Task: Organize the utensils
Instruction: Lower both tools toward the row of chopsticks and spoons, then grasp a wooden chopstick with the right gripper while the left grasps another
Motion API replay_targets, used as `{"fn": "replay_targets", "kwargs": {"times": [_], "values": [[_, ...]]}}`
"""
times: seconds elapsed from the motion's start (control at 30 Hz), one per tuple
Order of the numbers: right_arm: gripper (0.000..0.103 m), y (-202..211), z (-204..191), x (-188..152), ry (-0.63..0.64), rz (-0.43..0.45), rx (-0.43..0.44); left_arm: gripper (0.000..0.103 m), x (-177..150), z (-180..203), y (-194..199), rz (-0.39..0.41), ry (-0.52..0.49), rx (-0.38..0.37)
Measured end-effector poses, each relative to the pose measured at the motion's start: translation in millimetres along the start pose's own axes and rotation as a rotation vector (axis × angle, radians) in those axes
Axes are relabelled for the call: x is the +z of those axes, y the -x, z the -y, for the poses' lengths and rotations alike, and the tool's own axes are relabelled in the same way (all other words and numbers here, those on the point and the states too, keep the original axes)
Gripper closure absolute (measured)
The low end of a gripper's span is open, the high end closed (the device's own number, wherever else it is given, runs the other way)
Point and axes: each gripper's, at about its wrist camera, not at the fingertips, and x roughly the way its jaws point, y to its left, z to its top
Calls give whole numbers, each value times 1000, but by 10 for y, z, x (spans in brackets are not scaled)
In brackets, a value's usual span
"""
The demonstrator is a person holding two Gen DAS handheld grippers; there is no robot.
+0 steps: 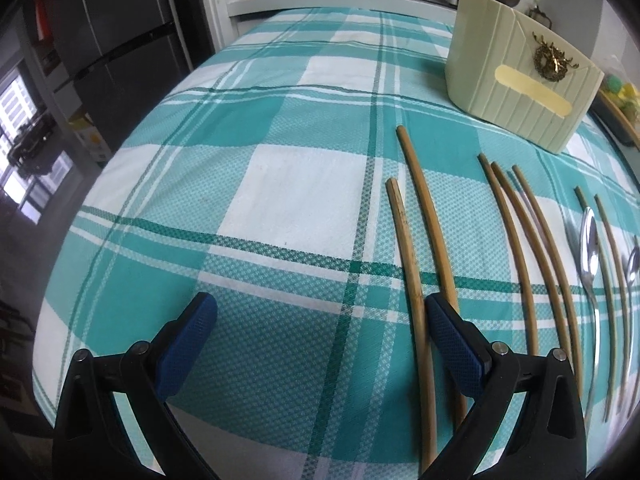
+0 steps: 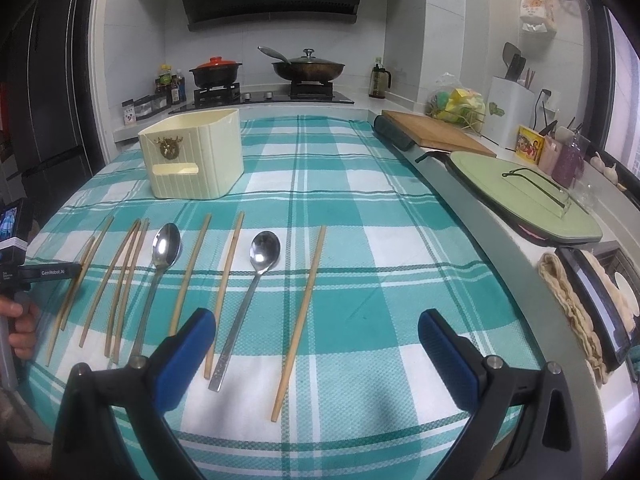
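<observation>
Several bamboo chopsticks (image 2: 300,312) and two steel spoons (image 2: 256,280) lie in a row on the teal checked cloth (image 2: 360,208). A cream utensil holder (image 2: 192,152) stands behind them; it also shows in the left wrist view (image 1: 516,76). My left gripper (image 1: 320,320) is open and empty, low over the cloth, with its right finger over the leftmost chopsticks (image 1: 416,280). My right gripper (image 2: 316,332) is open and empty, above the cloth in front of the rightmost chopstick and spoon. The left gripper's body (image 2: 36,272) shows at the left edge of the right wrist view.
A green lidded pan (image 2: 524,200) and a wooden cutting board (image 2: 432,132) sit along the right counter. A stove with a pot (image 2: 216,72) and wok (image 2: 308,66) is behind the table. A dark fridge (image 1: 112,52) stands left.
</observation>
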Motion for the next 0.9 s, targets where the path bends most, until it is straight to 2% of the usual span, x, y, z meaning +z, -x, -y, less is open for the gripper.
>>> {"fn": "replay_targets", "kwargs": {"times": [0.07, 0.2, 0.27, 0.33, 0.4, 0.43, 0.5, 0.57, 0.8, 0.87, 0.9], "values": [[0, -144, 65, 36, -1, -56, 34, 0, 22, -25, -18, -18, -20, -19], [0, -610, 221, 88, -27, -236, 86, 0, 84, -57, -54, -59, -62, -52], [9, -820, 249, 107, -25, -302, 115, 1, 123, -70, -77, -89, -78, -73], [27, -1026, 244, 130, -28, -362, 166, 1, 168, -77, -100, -120, -97, -91], [32, -1242, 226, 148, -26, -435, 184, 4, 223, -64, -117, -150, -123, -104], [34, -1285, 208, 192, -4, -423, 169, 10, 250, -48, -118, -157, -140, -107], [39, -1392, 165, 266, 41, -450, 166, 18, 307, -2, -119, -170, -177, -109], [40, -1510, 168, 358, 47, -472, 173, 32, 371, 53, -128, -188, -199, -122], [56, -1930, 141, 738, 73, -522, 140, 67, 608, 247, -221, -211, -237, -144], [60, -2033, 96, 825, 85, -514, 127, 87, 697, 264, -266, -213, -227, -157], [65, -2074, 75, 861, 88, -507, 124, 91, 713, 240, -281, -211, -220, -169]]}}
